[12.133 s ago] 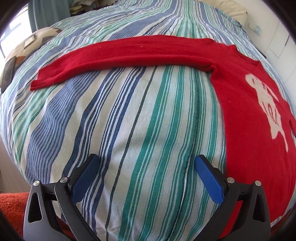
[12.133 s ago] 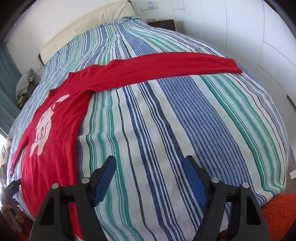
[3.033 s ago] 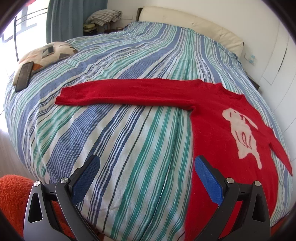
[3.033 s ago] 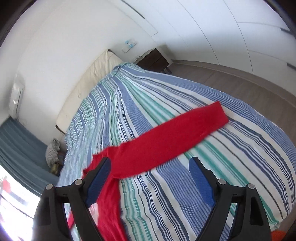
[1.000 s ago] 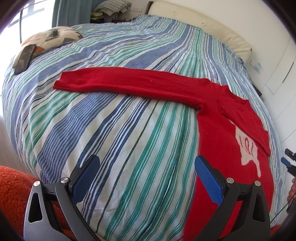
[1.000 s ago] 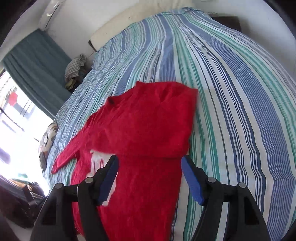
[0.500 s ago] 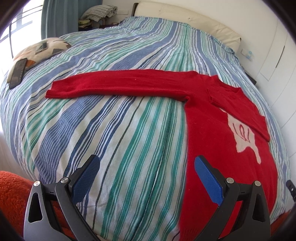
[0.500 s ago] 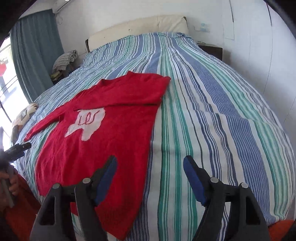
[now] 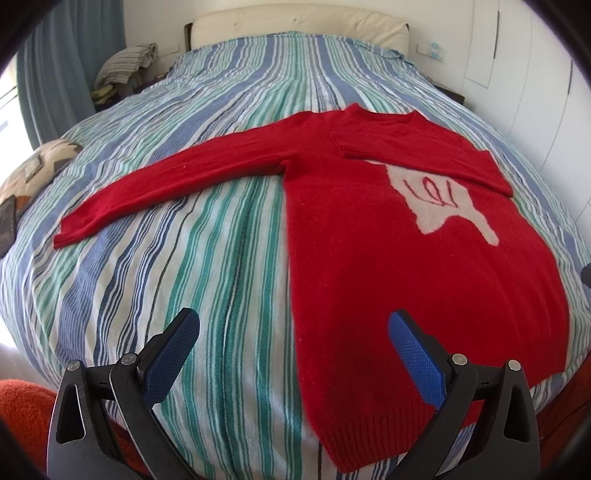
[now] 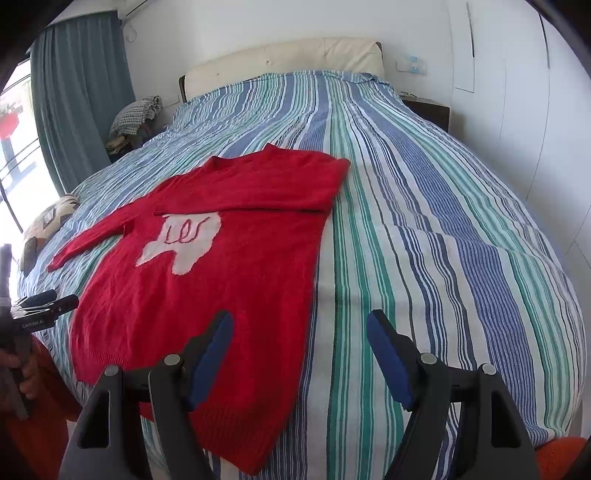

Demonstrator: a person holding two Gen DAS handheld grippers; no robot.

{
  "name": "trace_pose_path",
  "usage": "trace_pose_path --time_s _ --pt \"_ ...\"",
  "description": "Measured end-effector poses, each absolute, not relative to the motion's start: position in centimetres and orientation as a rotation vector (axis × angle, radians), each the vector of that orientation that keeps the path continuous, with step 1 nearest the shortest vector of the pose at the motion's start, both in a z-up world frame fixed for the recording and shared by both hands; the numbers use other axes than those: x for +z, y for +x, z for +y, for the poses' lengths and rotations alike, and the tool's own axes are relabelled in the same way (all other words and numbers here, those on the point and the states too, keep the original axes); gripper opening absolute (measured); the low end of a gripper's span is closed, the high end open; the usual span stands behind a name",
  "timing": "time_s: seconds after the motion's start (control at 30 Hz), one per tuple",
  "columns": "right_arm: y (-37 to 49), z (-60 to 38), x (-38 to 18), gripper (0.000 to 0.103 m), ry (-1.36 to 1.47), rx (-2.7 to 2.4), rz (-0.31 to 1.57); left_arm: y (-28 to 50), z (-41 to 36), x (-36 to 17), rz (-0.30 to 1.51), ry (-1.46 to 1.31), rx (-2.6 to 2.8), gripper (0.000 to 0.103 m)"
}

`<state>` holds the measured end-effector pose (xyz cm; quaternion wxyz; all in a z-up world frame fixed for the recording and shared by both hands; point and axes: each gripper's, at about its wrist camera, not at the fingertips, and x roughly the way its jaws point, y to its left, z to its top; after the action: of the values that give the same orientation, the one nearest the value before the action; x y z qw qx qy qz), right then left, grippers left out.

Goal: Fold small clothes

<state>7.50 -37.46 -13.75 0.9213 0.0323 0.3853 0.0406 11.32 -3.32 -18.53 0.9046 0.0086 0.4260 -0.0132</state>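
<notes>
Red sweater (image 9: 351, 258) flat on the striped bedspread (image 9: 221, 277), one sleeve (image 10: 266, 184) folded across the chest, the other sleeve (image 9: 166, 184) stretched out sideways. Left gripper (image 9: 291, 354) and right gripper (image 10: 299, 354) both wide open, empty, near the hem. Risk: pinching bedspread along with knit, dragging the folded sleeve askew.

A: Bed (image 9: 236, 229) in blue-green stripes, cream headboard (image 10: 284, 59), white walls (image 10: 229, 33).

B: Noted. Teal curtain (image 10: 81, 96) left, daylight at the window (image 10: 14, 147); dark nightstand (image 10: 428, 110) right; white wardrobe doors (image 9: 546, 96).
</notes>
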Motion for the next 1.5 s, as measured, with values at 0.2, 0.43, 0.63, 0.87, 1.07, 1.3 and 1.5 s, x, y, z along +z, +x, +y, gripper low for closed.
trace_pose_path --time_s 0.2,0.43,0.63,0.87,1.07,1.3,1.5 --pt "7.9 -37.0 -14.8 0.074 0.058 0.094 0.832 11.4 -4.7 -19.6 0.926 0.067 -0.056 0.102" --pt "7.8 -37.3 -14.8 0.074 0.067 0.083 0.83 11.3 -4.7 -19.4 0.916 0.063 -0.059 0.102" --pt "7.5 -37.2 -14.2 0.074 0.097 0.105 0.826 11.1 -5.1 -19.7 0.92 0.092 -0.075 0.102" --pt "6.5 -37.8 -14.3 0.074 0.231 0.112 0.844 10.7 -6.1 -19.8 0.919 0.13 -0.098 0.102" --pt "6.8 -38.7 -14.6 0.074 0.25 0.07 0.831 11.0 -5.6 -19.8 0.925 0.109 -0.081 0.102" --pt "6.8 -39.1 -14.9 0.074 0.263 0.046 0.828 11.2 -4.7 -19.6 0.924 0.073 -0.062 0.102" --pt "6.7 -38.9 -14.7 0.074 0.247 0.045 0.817 11.3 -4.1 -19.3 0.917 0.046 -0.053 0.102"
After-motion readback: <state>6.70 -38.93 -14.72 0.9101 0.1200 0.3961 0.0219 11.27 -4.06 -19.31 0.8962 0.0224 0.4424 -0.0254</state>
